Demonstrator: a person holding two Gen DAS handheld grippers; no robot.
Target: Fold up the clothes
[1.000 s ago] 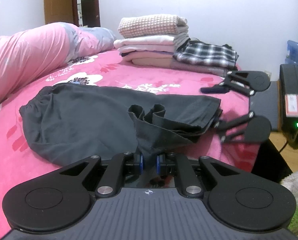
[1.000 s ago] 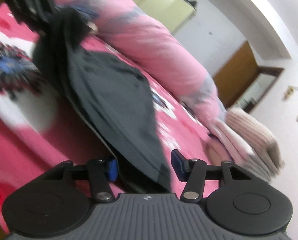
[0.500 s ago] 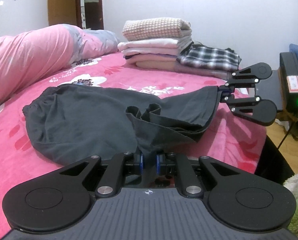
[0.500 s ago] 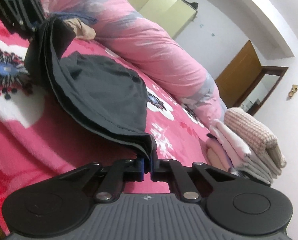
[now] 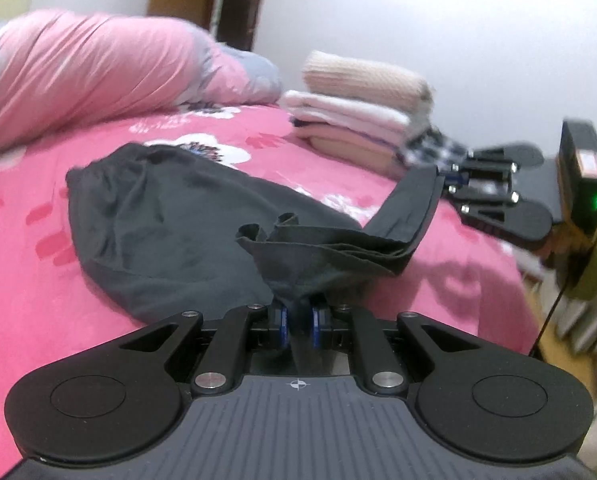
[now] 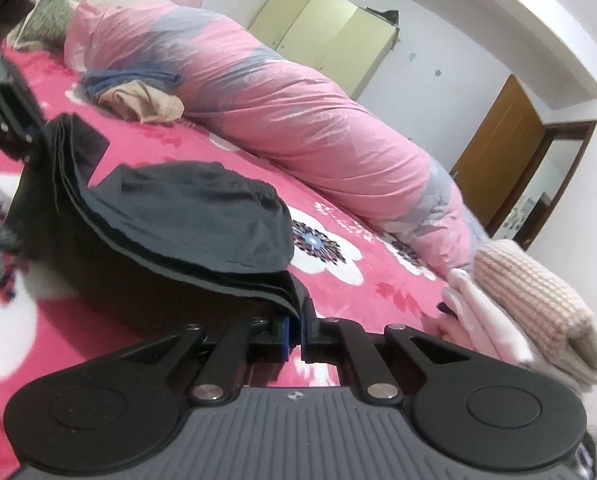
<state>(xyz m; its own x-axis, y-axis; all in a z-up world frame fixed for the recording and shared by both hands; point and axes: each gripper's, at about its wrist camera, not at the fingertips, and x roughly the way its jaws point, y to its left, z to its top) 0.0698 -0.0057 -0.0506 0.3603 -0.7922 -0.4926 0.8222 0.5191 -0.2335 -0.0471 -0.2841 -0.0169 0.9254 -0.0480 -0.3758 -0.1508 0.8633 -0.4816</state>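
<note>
A dark grey garment (image 5: 170, 216) lies on the pink floral bed (image 5: 38, 280). My left gripper (image 5: 297, 322) is shut on its near bunched hem. In the same view my right gripper (image 5: 444, 182) holds the far corner, lifted off the bed. The right wrist view shows my right gripper (image 6: 294, 334) shut on the layered edge of the dark garment (image 6: 186, 216), which stretches in a raised band to my left gripper (image 6: 26, 136) at the far left. The rest of the garment rests in a mound on the bed (image 6: 358, 292).
A stack of folded clothes (image 5: 358, 108) with a checked piece (image 5: 434, 148) sits at the bed's far end, seen also as folded clothes (image 6: 530, 300). A rolled pink duvet (image 6: 298, 100) runs along the far side, with crumpled clothes (image 6: 138, 96) beside it. The bed's edge drops off at right (image 5: 510, 280).
My right gripper went from open around the garment's edge to shut on it, then rose and pulled it taut. The left gripper shifted sideways and rolled, still holding its hem.
</note>
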